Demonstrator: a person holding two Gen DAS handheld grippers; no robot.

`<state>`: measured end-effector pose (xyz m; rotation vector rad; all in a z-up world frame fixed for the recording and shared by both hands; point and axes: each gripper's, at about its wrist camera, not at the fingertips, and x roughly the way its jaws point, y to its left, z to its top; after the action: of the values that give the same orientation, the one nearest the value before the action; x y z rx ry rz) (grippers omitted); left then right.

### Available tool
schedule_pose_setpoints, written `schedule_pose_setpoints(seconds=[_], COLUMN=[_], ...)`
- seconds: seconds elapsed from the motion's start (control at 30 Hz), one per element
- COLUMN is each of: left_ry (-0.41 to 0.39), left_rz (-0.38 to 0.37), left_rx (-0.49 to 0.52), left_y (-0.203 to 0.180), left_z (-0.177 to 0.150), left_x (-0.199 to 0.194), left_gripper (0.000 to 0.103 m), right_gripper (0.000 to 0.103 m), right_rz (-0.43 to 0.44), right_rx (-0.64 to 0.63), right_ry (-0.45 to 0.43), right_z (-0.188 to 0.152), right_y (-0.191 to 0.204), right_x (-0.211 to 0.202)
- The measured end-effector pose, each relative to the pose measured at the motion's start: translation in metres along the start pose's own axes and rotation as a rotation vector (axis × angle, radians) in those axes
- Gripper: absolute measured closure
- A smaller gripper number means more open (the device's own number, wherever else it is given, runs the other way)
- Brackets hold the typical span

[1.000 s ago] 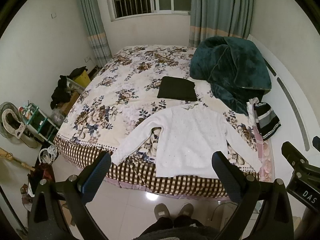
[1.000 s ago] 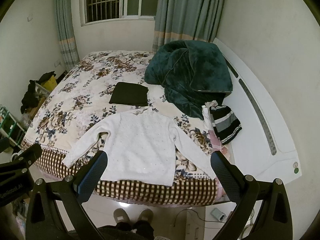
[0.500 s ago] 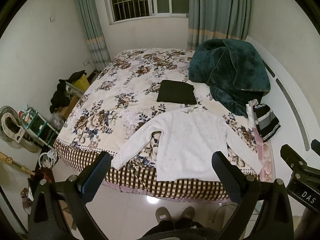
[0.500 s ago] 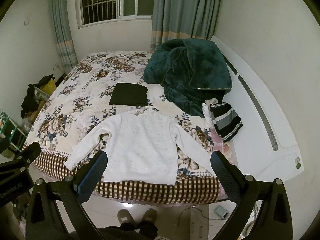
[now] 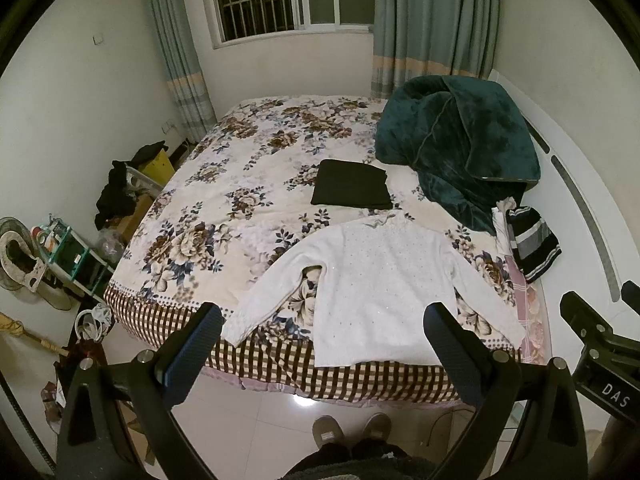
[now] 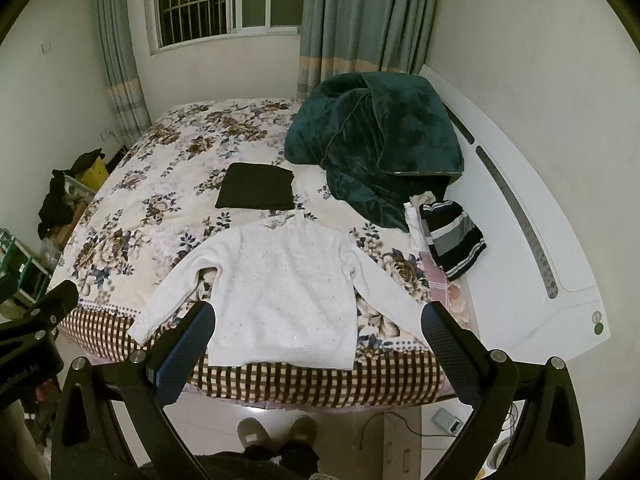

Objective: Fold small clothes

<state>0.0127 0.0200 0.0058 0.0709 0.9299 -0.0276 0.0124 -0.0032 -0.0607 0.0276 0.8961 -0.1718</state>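
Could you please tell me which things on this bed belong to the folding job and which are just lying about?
Job:
white long-sleeved knit sweater, spread flat
folded black garment
black-and-grey striped garment
open left gripper, open right gripper

Lying about:
dark green plush blanket
floral bedspread

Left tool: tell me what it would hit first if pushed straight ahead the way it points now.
Most likely the white sweater, laid flat near the bed's front edge; it fills the gap between the open left tool's fingers. Nothing shows in between, though fisheye depth is uncertain, so the exact landing spot is a guess.
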Motion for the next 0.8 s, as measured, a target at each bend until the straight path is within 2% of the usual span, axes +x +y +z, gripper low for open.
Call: schedule_pose_setpoints(seconds=[0.17,0.23,0.33,0.37,0.47,0.53,0.6,0.67,0.8], left_ry=[0.018,0.037,0.034,0.027,0.053,0.115,0.168,0.240,0.362], left_rz=[-0.021,-0.061,-0.069,-0.075,-0.064,-0.054,-0.063,-0.011,0.021], left_rx=[0.005,0.035,0.073,0.078,0.084,0.093,0.113,0.138,0.127], left_y=[0.000,-0.006,-0.010,-0.014,-0.026,-0.040,-0.060,-0.081,-0.112], left_z=[0.005,0.008,0.014,0.015,0.022,0.027,0.026,0.021,0.004], left_x=[0.013,0.027,0.054,0.070,0.120,0.162,0.212,0.263,0.355], left_gripper=[0.000,0.000,0.000,0.000,0.000,0.000,0.000,0.000,0.000], right_gripper=[0.000,0.000,0.000,0.000,0.000,0.000,0.000,0.000,0.000], right_rz=[0.004,0.058,0.120,0.115,0.017,-0.045,-0.054,-0.098,-0.166], right_rx=[0.014,0.045,0.124,0.174,0.309,0.417,0.513,0.649,0.896], right_ry=[0.014,0.016,0.043,0.051,0.094,0.151,0.188,0.276,0.454], right_z=[-0.001,-0.001,0.000,-0.003,-0.016,-0.035,-0.059,-0.095,-0.178], right_y=[0.000,-0.004,-0.022,-0.039,-0.093,-0.141,-0.182,-0.233,-0.321], right_x=[0.013,0.025,0.055,0.071,0.126,0.175,0.219,0.283,0.398])
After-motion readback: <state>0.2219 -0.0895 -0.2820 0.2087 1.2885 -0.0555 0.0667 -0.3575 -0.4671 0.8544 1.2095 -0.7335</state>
